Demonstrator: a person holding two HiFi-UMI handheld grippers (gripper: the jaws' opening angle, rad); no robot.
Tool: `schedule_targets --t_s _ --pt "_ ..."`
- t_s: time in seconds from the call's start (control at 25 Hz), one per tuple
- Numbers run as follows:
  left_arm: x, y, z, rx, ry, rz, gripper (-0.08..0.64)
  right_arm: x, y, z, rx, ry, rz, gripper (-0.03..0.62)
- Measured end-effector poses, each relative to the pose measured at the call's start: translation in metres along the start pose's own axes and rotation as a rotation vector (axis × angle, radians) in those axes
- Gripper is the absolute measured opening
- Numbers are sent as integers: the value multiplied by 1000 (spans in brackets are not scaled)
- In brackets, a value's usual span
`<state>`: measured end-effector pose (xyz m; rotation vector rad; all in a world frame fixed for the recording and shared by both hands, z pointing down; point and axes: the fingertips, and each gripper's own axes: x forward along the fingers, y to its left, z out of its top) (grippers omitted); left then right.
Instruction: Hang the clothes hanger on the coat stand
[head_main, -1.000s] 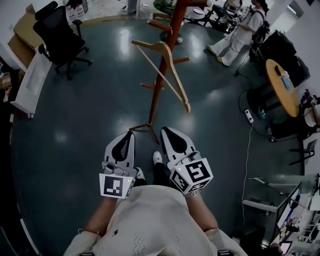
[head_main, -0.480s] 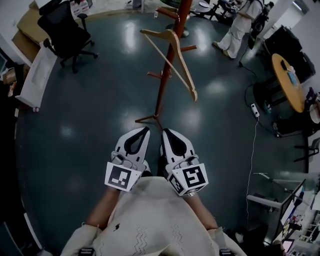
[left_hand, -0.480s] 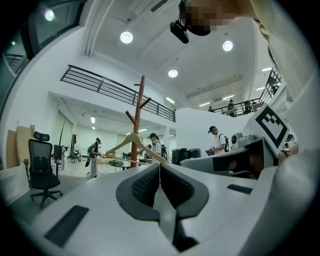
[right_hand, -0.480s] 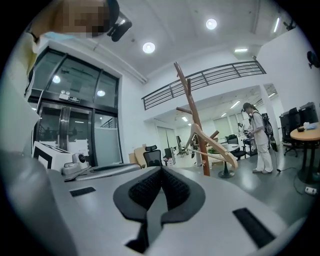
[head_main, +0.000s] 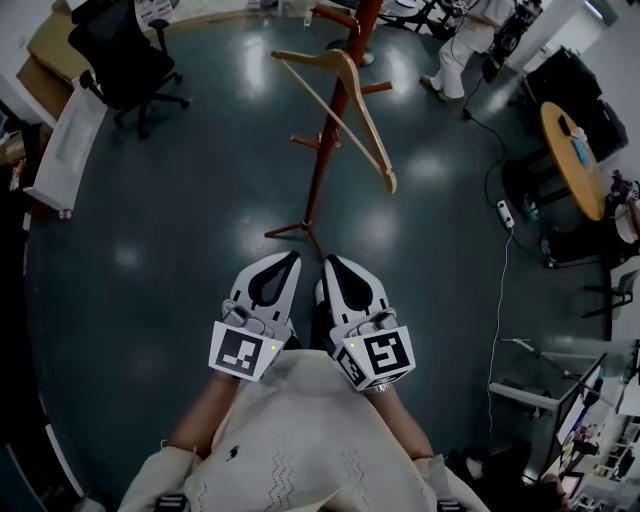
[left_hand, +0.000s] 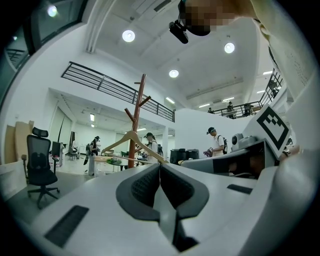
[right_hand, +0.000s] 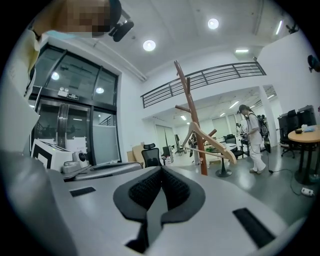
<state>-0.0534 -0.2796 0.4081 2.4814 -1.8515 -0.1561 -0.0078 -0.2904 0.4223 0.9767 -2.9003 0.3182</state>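
A light wooden clothes hanger (head_main: 345, 110) hangs on the reddish-brown coat stand (head_main: 330, 140) ahead of me; the two grippers' views show the hanger (left_hand: 131, 141) (right_hand: 207, 141) on the stand's (left_hand: 140, 115) (right_hand: 192, 125) pegs as well. My left gripper (head_main: 278, 266) and right gripper (head_main: 338, 270) are held side by side close to my body, well short of the stand's base. Both are shut with nothing between their jaws.
A black office chair (head_main: 125, 60) and a white board (head_main: 62, 150) stand at the left. A round wooden table (head_main: 572, 160), a power strip (head_main: 503, 212) with a cable and a person (head_main: 465, 45) are at the right. Dark glossy floor (head_main: 180, 230) surrounds the stand.
The view has shifted slightly; both grippers have drawn a little closer together near my body. The hanger stays on the stand.
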Motion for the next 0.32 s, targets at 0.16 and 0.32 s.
schedule_targets --t_s 0.16,0.32 --pt "2 -6 -3 10 -1 -21 14 -1 -3 -3 6 2 -5 20" --pt "5 -13 -8 23 8 -43 14 -4 -5 -5 10 -4 2 20"
